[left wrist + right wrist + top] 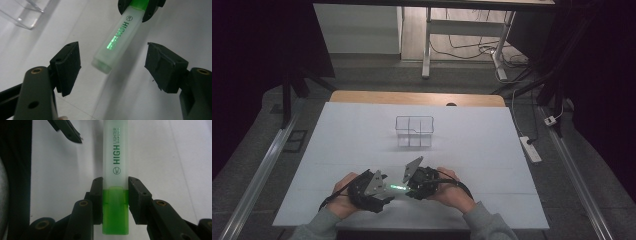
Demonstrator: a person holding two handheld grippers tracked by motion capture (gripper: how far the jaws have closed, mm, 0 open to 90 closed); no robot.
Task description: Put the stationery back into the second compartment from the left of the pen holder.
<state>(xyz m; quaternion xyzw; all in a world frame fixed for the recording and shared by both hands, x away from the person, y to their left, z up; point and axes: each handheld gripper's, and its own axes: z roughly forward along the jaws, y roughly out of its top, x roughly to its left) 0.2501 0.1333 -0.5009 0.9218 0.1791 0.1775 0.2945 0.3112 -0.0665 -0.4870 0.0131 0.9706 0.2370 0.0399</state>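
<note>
Highlighter point(115, 170) sits clamped at its green cap end in my right gripper point(115, 200), its free end between my left gripper's point(113, 65) spread jaws, seemingly untouched, with bare table point(362, 135) beyond.

Highlighter point(115, 157) barrel bearing dark green print "HIGH LIGHTER" running lengthwise in right gripper view; smaller line beside "LIGHTER" staying too small to read. Small round bulb-like logo sitting under "HIGH", near green cap. In left gripper view, same barrel point(117, 40) showing circled mark and "HIGH", remaining letters glaring out in green reflection.
</note>
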